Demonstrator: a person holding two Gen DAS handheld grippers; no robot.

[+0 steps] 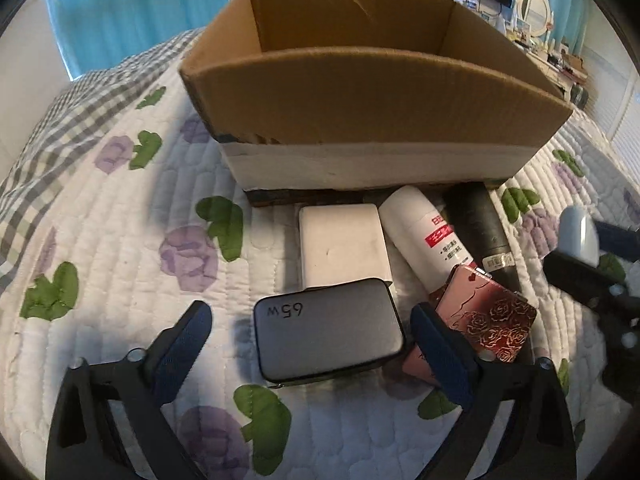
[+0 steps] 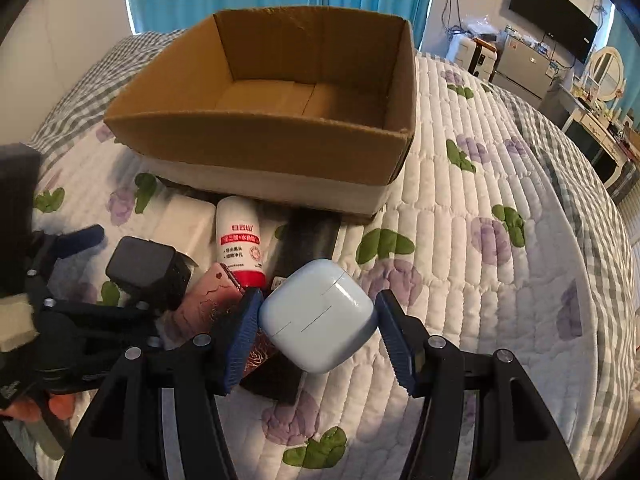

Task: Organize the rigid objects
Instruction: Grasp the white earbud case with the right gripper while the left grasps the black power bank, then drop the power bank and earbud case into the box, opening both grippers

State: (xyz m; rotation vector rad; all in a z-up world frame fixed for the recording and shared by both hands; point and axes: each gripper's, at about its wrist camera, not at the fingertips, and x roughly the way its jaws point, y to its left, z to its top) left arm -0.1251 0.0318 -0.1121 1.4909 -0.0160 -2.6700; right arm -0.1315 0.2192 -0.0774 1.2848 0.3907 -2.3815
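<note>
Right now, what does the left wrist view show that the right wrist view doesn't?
Left wrist only: the "65W" marking on the black charger, which sits between the open left gripper's jaws, and the rose pattern on the pink case.

Right wrist only: the bare floor of the cardboard box, and the right gripper with its jaws against the pale blue earbud case.

Both: the box, white bottle, charger, pink case, floral quilt.
</note>
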